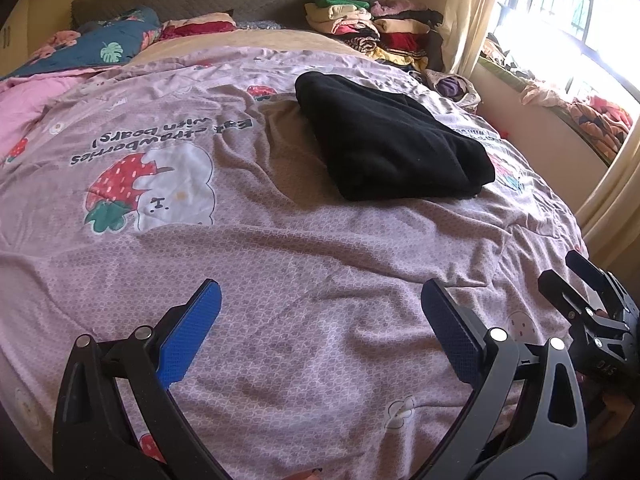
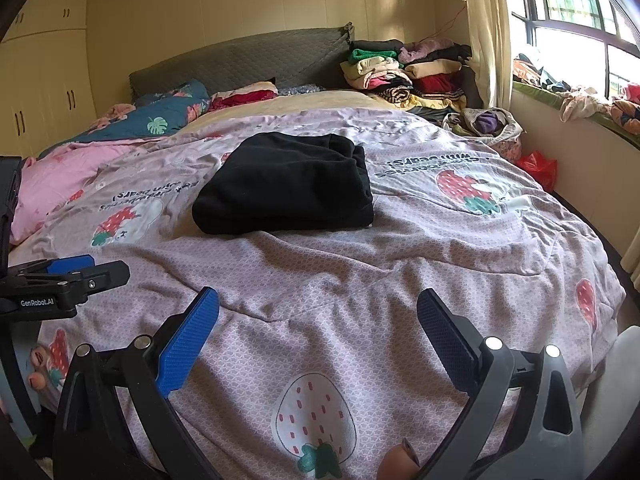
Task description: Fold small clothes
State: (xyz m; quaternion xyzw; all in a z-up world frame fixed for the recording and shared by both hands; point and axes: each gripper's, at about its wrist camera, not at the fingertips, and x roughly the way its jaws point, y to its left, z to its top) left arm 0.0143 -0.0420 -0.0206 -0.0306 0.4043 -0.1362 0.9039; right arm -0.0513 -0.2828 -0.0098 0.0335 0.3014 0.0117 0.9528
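A black garment (image 1: 384,144) (image 2: 288,188) lies folded into a thick rectangle on the pink strawberry-print bedcover (image 1: 280,248) (image 2: 360,280), past the middle of the bed. My left gripper (image 1: 320,320) hovers open over the near part of the cover, well short of the garment, with nothing between its blue pads. My right gripper (image 2: 318,320) is open too and empty, near the bed's front edge. Each gripper shows in the other's view: the right one (image 1: 588,304) at the right edge, the left one (image 2: 68,280) at the left edge.
A heap of folded and loose clothes (image 1: 376,28) (image 2: 412,72) sits at the headboard's right end. Pillows and a blue leaf-print quilt (image 1: 104,48) (image 2: 160,120) lie at the far left. More clothes cover the window sill (image 2: 580,100). A red bag (image 2: 538,166) lies on the floor.
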